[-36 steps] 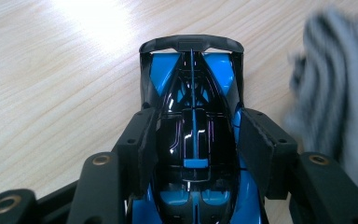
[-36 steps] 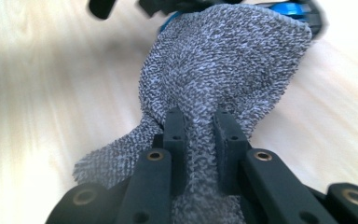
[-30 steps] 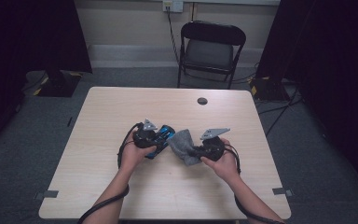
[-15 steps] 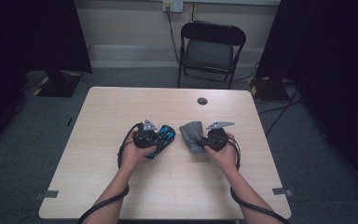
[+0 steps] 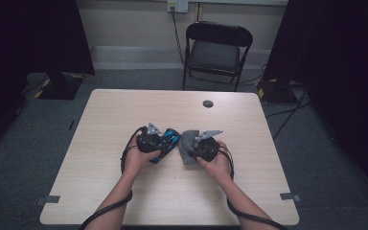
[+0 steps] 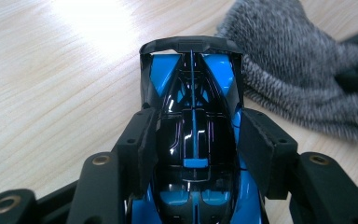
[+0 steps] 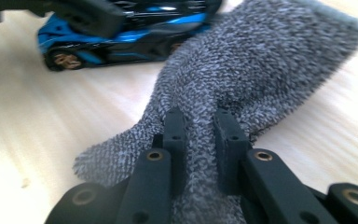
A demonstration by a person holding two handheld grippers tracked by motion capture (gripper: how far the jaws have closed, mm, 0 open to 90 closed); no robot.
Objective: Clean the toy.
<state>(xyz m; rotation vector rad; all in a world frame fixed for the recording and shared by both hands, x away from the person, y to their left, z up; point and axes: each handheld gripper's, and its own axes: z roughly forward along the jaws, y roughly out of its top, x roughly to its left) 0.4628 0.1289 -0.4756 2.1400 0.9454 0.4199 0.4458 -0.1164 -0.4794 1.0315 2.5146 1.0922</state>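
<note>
**High view: two held items at table centre, toy car and knit cloth**

Item 1, left. Left gripper point(image 5: 162, 140), in the person's left hand at about 9 o'clock of the table's middle. Its jaws are clamped on the flanks of the blue and black toy car point(image 5: 168, 140). The left gripper view shows a pad against each side of the cabin, with the car's point(image 6: 192, 93) rear wing pointing away at 12 o'clock. The car sits low at the table point(image 5: 124, 110), wheels on or just above the wood; which of the two cannot be told.

Handling, judged: light, rigid, glossy plastic shell, likely slippery under the pads. The thin wing and wheels look breakable. Best held across the mid-body, as now.

Item 2, right. Right gripper point(image 5: 197, 145), in the right hand at about 3 o'clock of the car and just beside it. Its jaws are pressed nearly together, pinching a fold of the grey knit cloth point(image 5: 188, 143). In the right gripper view the cloth point(image 7: 242, 74) fans out ahead toward 1 o'clock, its far edge touching the car point(image 7: 121, 30) at 11 o'clock.

Handling, judged: soft, limp, light, with a grippy knit. It will drape and bunch, so pinch a gathered fold, not a flat face.

Other: round black grommet point(image 5: 208, 103) at 12 o'clock on the table; folding chair point(image 5: 218, 48) beyond.
</note>
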